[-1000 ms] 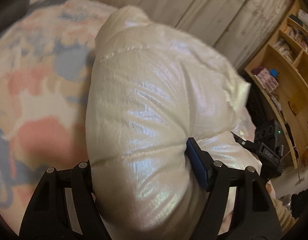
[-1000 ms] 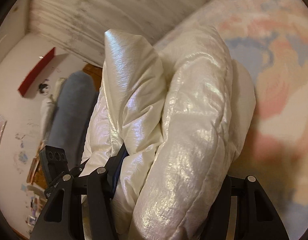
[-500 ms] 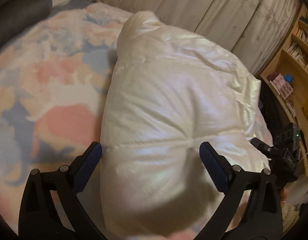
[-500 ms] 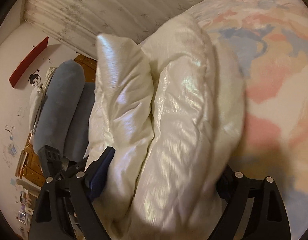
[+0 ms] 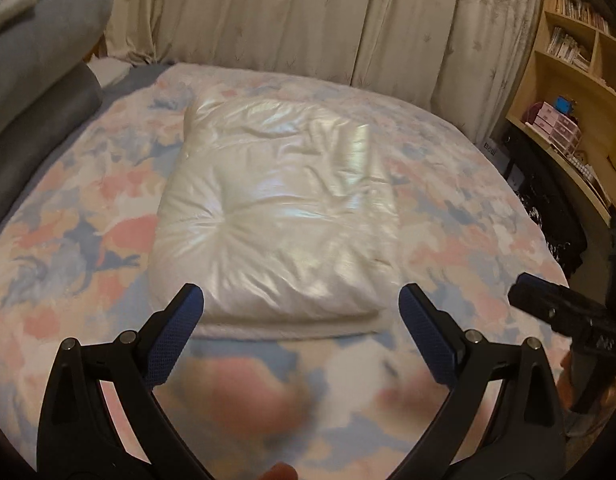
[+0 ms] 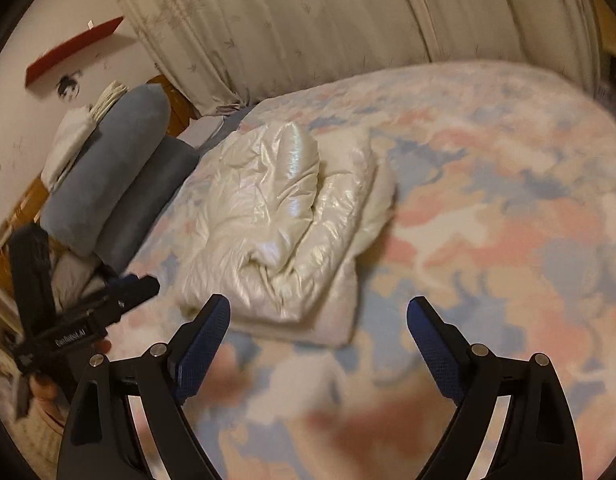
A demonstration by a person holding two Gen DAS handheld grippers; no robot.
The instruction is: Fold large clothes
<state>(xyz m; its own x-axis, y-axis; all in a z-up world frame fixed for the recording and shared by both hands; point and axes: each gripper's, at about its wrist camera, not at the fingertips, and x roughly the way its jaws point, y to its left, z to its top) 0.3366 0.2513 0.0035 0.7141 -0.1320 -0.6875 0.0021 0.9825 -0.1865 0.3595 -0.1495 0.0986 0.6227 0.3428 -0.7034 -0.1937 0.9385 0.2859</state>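
Observation:
A shiny cream puffer coat (image 5: 280, 216) lies folded into a thick rectangular bundle on the flowered bedspread (image 5: 68, 240). In the right wrist view the same coat (image 6: 284, 220) shows its layered folds from the side. My left gripper (image 5: 300, 312) hangs open above the bed just short of the bundle's near edge, nothing between its blue pads. My right gripper (image 6: 318, 322) is open too, near the bundle's corner, empty. Each gripper appears in the other's view: the right gripper (image 5: 568, 316) at the right edge, the left gripper (image 6: 88, 312) at the left.
Grey-blue rolled bolsters (image 6: 108, 184) lie along the bed's head side, with white folded linen (image 6: 72, 140) on top. Cream curtains (image 5: 308, 20) hang behind the bed. A wooden bookshelf (image 5: 576, 80) stands right of the bed. Flowered bedspread (image 6: 508, 220) stretches right of the bundle.
Both grippers let go of the coat, opened wide and drew back and up. The coat now lies flat on the bed as a folded bundle.

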